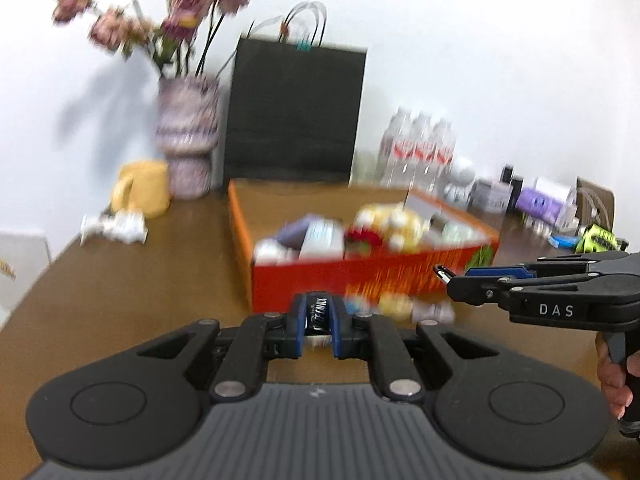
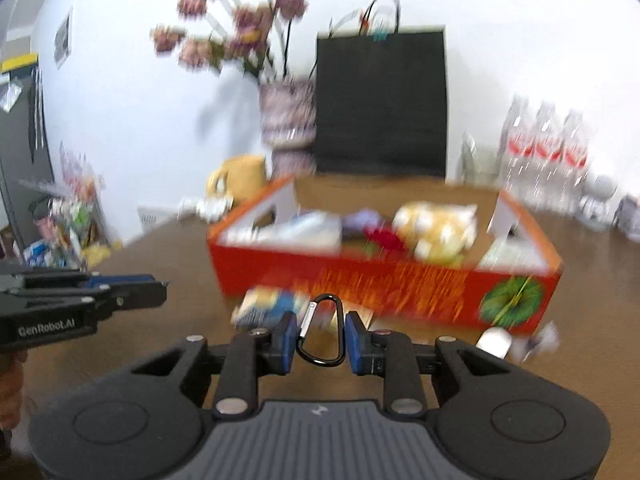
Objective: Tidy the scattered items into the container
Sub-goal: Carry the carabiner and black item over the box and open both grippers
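Orange box [image 2: 384,284], open-topped, stands just ahead of both tongs, partly filled with blurred items. Black carabiner [image 2: 322,330], silver gate, is clamped upright between the right tongs [image 2: 321,338]. Small dark packet [image 1: 319,315] with white lettering is clamped between the left tongs [image 1: 318,330]. Blurred loose items [image 1: 400,306] lie against the box's near wall.

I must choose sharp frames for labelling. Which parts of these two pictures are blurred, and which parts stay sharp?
Left wrist view: the orange box, flowers and bottles are smeared by motion; the left gripper and its dark packet are sharp. Right wrist view: the same smear over the box and table; the right gripper and carabiner are sharp. Both views bend straight lines at the edges.
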{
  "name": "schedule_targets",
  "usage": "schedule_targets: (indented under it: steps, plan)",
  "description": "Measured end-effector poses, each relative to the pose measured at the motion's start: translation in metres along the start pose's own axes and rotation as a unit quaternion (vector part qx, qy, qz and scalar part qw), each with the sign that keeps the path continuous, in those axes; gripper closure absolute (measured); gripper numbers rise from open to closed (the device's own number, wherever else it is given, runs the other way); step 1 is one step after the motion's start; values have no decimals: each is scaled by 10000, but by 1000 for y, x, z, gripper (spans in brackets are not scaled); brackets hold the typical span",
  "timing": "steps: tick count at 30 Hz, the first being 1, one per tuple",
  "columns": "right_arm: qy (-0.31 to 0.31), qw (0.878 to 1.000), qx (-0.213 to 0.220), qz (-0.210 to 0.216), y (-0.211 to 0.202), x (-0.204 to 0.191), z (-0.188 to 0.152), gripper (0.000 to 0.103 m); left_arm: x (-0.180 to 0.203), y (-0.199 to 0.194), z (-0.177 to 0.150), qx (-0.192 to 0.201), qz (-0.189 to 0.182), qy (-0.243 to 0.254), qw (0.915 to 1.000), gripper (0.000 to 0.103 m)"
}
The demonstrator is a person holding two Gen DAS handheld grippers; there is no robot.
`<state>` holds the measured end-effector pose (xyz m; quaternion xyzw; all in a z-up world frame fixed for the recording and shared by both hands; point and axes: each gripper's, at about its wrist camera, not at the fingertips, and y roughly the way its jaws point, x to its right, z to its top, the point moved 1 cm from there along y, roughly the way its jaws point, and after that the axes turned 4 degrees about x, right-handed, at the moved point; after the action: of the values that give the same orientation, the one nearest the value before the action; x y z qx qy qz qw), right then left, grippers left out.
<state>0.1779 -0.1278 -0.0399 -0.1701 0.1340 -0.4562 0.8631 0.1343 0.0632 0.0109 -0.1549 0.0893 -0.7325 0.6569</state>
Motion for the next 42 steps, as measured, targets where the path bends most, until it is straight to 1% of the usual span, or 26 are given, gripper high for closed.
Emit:
schedule_targets:
  steps: [4,8,11,14,17,19,20,21,22,23,24,26,28,30,36,42]
  plan:
    - [34,9988,419,-245,3,19,34,78,8,24,37,316,-30,42,9995,90]
    - [249,9970,511,-518,32,48,60,78,9,69,66,369,11,-102,9993,90]
    - [376,9967,418,-584,59,67,68,78,5,108,75,248,134,-250,9993,90]
    - [346,9962,334,-728,84,84,71,78,-4,143,73,91,207,-503,9985,90]
    - [351,9962,147,-780,106,101,71,78,-10,169,68,-184,239,-541,9981,90]
    - [380,9960,39,-810,117,109,70,78,-11,178,65,-289,257,-500,9980,88]
    - [397,9960,-36,-798,122,112,69,77,-11,180,64,-324,250,-495,9979,78]
    - [434,9959,-81,-784,126,115,69,76,-12,182,63,-354,219,-525,9978,55]
    - [481,9959,-94,-763,129,117,68,71,-13,182,61,-361,225,-577,9974,39]
    - [518,9959,-104,-732,129,118,68,52,-14,182,61,-368,317,-654,9967,13]
    - [534,9961,-93,-693,129,118,68,30,-15,182,60,-342,432,-693,9961,2]
    - [440,9968,5,-674,127,116,69,12,-15,179,62,-242,539,-680,9959,0]
    - [301,9969,63,-719,125,112,69,9,-14,177,63,-219,539,-696,9959,0]
    - [230,9967,23,-784,124,109,71,2,-14,177,63,-261,526,-723,9957,0]
    - [190,9970,-35,-755,119,106,73,1,-6,179,62,-339,571,-548,9963,0]
    - [161,9970,-14,-758,113,103,75,1,-3,170,64,-261,623,-452,9967,0]
